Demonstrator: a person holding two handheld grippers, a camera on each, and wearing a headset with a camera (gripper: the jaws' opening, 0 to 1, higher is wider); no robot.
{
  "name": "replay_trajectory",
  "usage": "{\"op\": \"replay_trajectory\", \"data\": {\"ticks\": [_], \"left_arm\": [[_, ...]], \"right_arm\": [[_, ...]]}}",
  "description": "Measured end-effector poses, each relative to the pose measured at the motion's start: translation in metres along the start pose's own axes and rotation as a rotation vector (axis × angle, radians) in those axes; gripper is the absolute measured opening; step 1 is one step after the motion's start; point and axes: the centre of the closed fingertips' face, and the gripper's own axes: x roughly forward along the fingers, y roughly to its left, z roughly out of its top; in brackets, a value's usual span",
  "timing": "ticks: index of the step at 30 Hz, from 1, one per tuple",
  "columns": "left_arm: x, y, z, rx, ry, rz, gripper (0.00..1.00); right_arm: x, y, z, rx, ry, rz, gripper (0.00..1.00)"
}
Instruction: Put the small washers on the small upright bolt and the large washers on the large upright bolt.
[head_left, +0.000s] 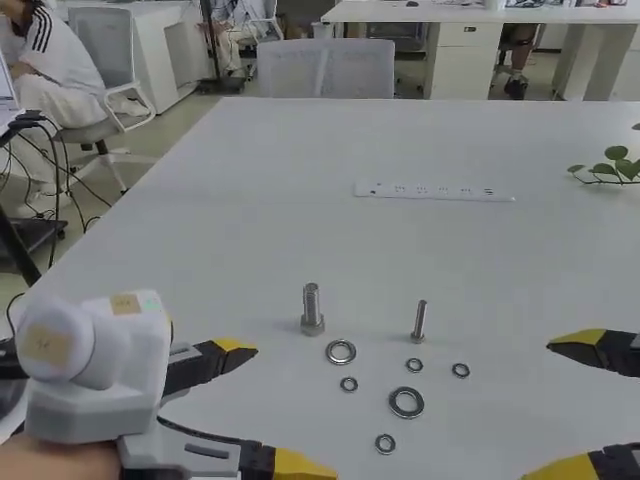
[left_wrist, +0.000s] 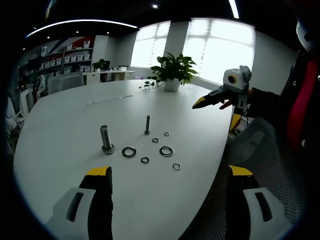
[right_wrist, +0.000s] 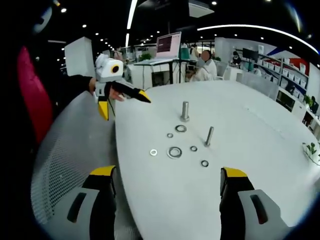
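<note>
Both tools hang spread wide and empty over the near edge of the counter (head_left: 300, 180): left tool (head_left: 268, 408) at seven o'clock of the parts, right tool (head_left: 568, 405) at four o'clock. No washer sits on a bolt yet, so I judge this the very start, first pick not yet made. Large bolt (head_left: 311, 308) stands upright on its hex base, and small bolt (head_left: 419, 320), slimmer, stands apart at its three o'clock. Two large washers (head_left: 340, 351) lie flat, one just beside the large bolt at five o'clock, the other at six o'clock of the small bolt. Four small washers (head_left: 349, 384) lie scattered round them, none touching. Next move, as I read it: lower a tool over one flat ring and pinch its rim low against the counter. It is thin, shiny steel, and it looks likely to slip.
</note>
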Motion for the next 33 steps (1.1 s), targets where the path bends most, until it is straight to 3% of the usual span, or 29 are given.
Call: {"op": "replay_trajectory", "data": {"ticks": [33], "left_arm": [[0.0021, -0.0006, -0.0005, -0.005, 0.015, 0.002, 0.93]], "right_arm": [[-0.0023, -0.0043, -0.005, -0.001, 0.015, -0.001, 0.85]]}}
